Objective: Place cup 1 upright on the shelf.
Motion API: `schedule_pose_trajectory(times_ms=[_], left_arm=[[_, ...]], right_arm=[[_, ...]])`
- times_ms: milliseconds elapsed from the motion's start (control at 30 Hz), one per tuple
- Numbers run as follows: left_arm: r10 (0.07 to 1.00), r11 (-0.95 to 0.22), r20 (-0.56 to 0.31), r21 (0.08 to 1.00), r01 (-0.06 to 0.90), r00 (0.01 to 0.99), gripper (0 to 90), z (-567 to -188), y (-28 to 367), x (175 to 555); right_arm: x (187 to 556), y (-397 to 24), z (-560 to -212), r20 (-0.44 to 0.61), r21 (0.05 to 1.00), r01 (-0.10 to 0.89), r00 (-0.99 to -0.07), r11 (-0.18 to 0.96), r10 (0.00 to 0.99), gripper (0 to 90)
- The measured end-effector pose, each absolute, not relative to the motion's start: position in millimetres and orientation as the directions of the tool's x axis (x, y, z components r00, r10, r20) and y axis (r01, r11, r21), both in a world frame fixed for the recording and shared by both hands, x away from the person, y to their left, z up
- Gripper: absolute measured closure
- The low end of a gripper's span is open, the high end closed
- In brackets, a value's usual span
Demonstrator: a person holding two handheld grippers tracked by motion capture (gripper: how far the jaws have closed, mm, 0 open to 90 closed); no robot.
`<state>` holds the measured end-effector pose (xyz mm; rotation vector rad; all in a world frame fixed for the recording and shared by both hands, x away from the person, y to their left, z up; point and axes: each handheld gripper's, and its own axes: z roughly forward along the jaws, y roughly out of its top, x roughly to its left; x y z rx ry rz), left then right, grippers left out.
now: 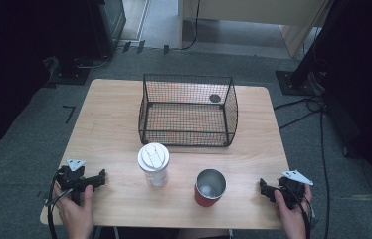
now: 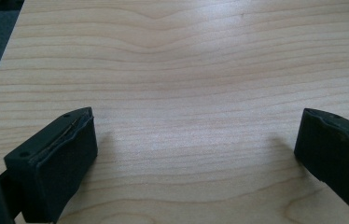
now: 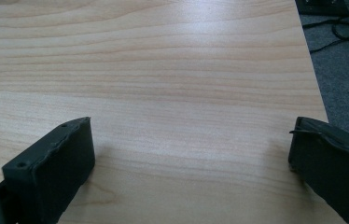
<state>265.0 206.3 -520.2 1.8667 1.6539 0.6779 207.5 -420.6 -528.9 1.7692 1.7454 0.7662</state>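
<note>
**Both grippers parked at the bench's near edge**

Landmark: the red cup [image 1: 209, 187], open and upright near the front of the bench [image 1: 114, 129]. The right gripper [image 1: 268, 190] rests well to its right, fingers [image 3: 51, 168] spread wide on bare wood. The left gripper [image 1: 94, 180] sits far to its left (fingers [image 2: 56, 163] equally wide, holding nothing). A lidded tumbler [image 1: 153, 164] stands just left of the cup. Beyond both, a wire basket [image 1: 189, 112].

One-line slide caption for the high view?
Open left gripper and right gripper rest beside a lidded cup, red cup and wire basket.
</note>
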Motion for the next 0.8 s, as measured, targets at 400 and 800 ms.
schedule_pose_trajectory(times_ms=[400, 800], left_arm=[[0.993, -0.091, 0.012, 0.693, 0.715, 0.115, 0.0, -520.3, 206.2, 264.9], [0.993, -0.091, 0.012, 0.693, 0.715, 0.115, 0.0, -520.3, 206.2, 264.9]], right_arm=[[196.8, -397.9, -519.1, -0.009, 0.729, 0.679, -0.12, 0.089, 0.993, 0.7], [182.8, -364.5, -500.9, 0.002, 0.78, 0.607, -0.242, 0.15, 0.97, 0.7]])
